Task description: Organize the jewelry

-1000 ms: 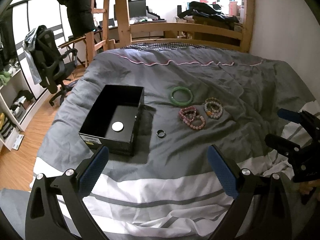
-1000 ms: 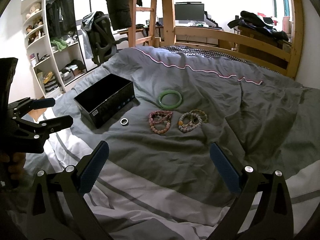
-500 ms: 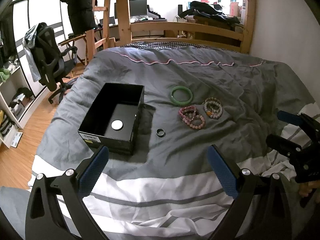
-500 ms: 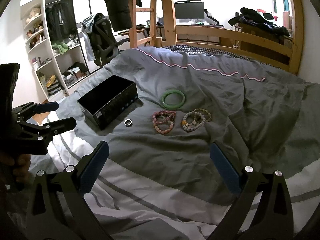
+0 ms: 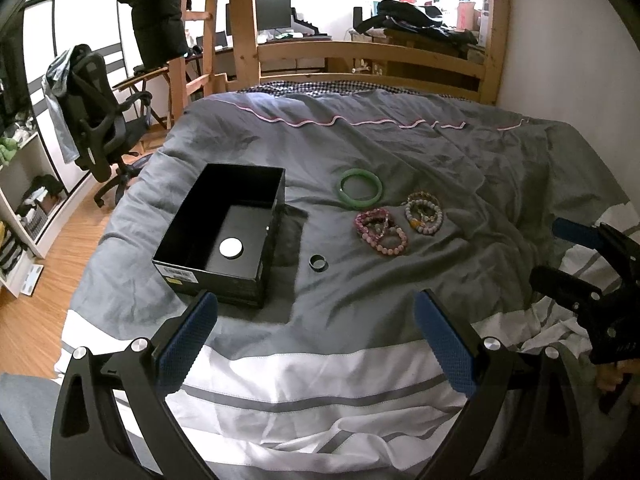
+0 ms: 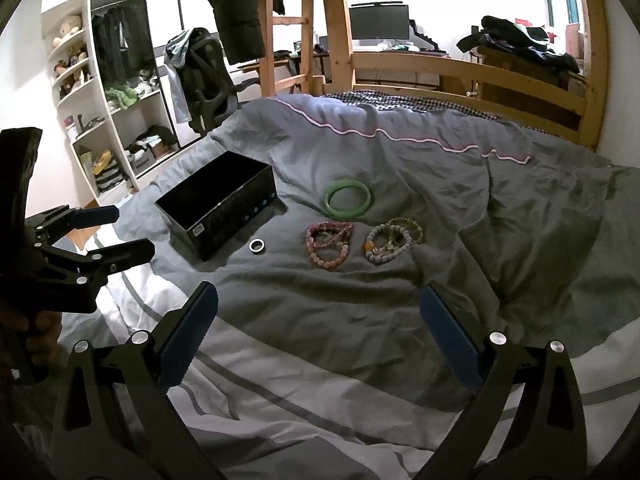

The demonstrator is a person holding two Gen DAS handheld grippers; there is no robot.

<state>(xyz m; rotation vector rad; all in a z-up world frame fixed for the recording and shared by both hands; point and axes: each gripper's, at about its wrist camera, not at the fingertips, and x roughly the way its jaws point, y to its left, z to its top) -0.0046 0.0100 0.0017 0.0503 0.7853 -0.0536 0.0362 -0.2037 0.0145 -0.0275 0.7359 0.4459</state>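
**Jewelry laid out on the bed, both grippers empty**

We start with the wide grey quilt with white stripes [image 5: 400, 152], which carries everything. On its left side sits the open black rectangular cardboard box [image 5: 224, 236], with a small round white disc [image 5: 231, 248] on its floor. Our left gripper [image 5: 316, 332] hovers over the near edge of the quilt, jaws spread wide and holding nothing; our right gripper [image 6: 318, 328] hangs likewise, released and empty (each one shows at the edge of the other's view).

Beyond the box lies the smooth green jade-like bangle [image 5: 361, 190]. Just in front of it rest the pink beaded bracelets [image 5: 380, 231] and, beside them, the pale grey and amber beaded bracelets [image 5: 424, 212], the two clusters near each other. Smallest is the dark metal ring [image 5: 319, 262], lying on the quilt just beside the box's right wall.
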